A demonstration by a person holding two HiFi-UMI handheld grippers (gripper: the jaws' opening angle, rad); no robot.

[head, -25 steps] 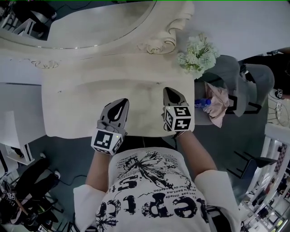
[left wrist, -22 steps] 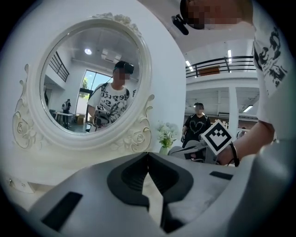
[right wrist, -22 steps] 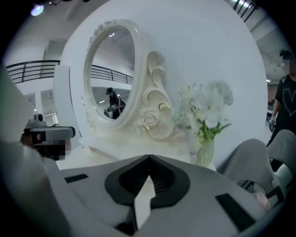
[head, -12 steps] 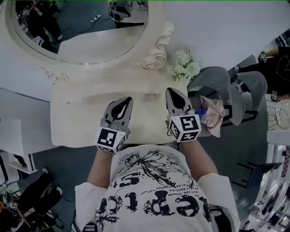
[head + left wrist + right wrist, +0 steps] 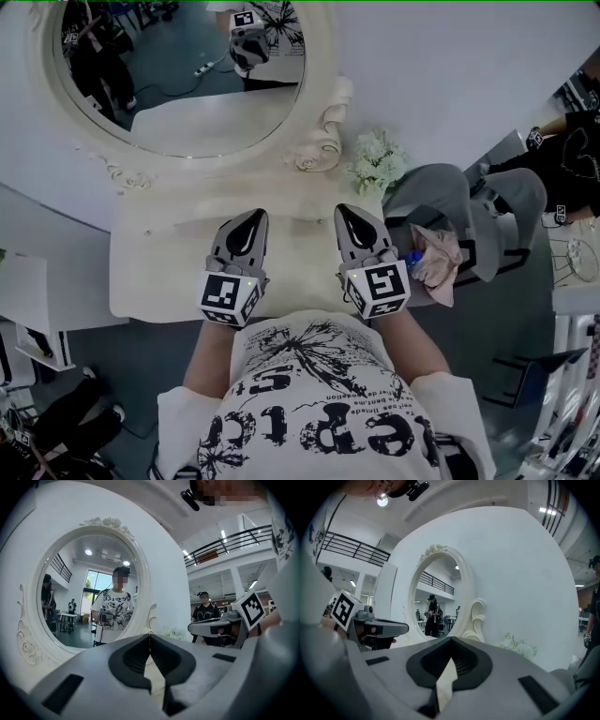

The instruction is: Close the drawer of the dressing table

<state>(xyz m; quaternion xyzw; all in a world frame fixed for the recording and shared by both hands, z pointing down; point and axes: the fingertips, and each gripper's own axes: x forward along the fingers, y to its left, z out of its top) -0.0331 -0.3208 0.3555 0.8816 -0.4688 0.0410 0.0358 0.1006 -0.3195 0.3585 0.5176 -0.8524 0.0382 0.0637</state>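
Below the oval mirror (image 5: 187,94), the cream dressing table (image 5: 159,272) shows an unbroken front edge, so its drawer looks pushed in (the front itself is hidden from above). Right of it, a grey tub chair (image 5: 441,192) holds a crumpled pink cloth (image 5: 436,253). White flowers (image 5: 377,161) stand at the tabletop's back right corner. Over the tabletop, side by side and apart, the left gripper (image 5: 255,214) and right gripper (image 5: 345,208) each have jaws pressed together on nothing. Dark floor (image 5: 122,375) surrounds the table, with a white wall (image 5: 450,75) behind.

Cream dressing table (image 5: 150,272), white flowers (image 5: 377,161), black-printed white T-shirt (image 5: 319,394).
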